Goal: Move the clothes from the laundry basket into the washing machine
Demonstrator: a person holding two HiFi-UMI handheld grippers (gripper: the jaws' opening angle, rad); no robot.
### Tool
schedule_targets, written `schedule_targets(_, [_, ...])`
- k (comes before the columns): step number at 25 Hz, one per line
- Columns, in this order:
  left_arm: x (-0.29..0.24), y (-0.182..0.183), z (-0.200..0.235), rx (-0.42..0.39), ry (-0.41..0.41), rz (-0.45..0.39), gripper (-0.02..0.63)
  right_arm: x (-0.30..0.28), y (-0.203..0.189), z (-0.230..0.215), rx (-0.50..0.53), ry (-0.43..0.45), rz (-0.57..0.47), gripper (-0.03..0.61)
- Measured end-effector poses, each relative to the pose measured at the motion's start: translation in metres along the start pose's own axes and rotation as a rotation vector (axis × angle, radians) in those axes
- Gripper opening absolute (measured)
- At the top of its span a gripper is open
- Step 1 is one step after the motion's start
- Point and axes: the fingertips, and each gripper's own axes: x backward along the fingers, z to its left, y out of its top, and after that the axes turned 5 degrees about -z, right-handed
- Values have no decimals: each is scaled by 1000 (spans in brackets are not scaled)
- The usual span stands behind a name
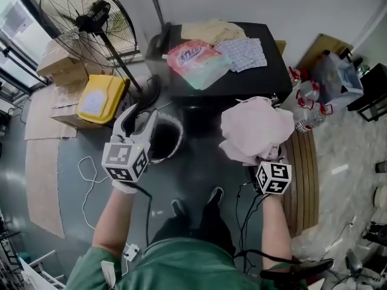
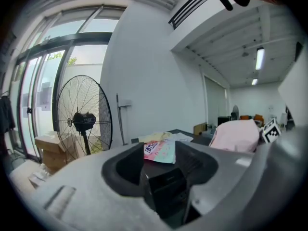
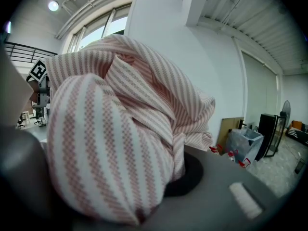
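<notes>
My right gripper (image 1: 266, 159) is shut on a bunched pink-and-white striped garment (image 1: 257, 128), held up in front of the black washing machine (image 1: 242, 80). In the right gripper view the garment (image 3: 120, 129) fills the space between the jaws and hides the pads. My left gripper (image 1: 142, 115) stands open and empty to the left, above a round white-rimmed opening (image 1: 166, 139) at the machine's front left. In the left gripper view nothing lies between the jaws of the left gripper (image 2: 159, 165), which point toward the machine (image 2: 166, 179).
A pink detergent bag (image 1: 195, 59) and folded cloths (image 1: 242, 53) lie on the machine's top. A standing fan (image 1: 87, 23), a yellow container (image 1: 100, 98) and cardboard boxes (image 1: 60, 65) are at left. Bottles (image 1: 308, 95) and a wooden bench (image 1: 302, 174) are at right. Cables cross the floor.
</notes>
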Motion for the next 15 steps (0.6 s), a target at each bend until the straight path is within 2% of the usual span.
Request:
schedule_targets(8, [-54, -24, -19, 23, 61, 12, 202, -43, -33, -32, 4, 57, 26, 106])
schedule_targets(15, [-82, -55, -25, 29, 39, 19, 202, -78, -80, -31, -9, 72, 50, 106])
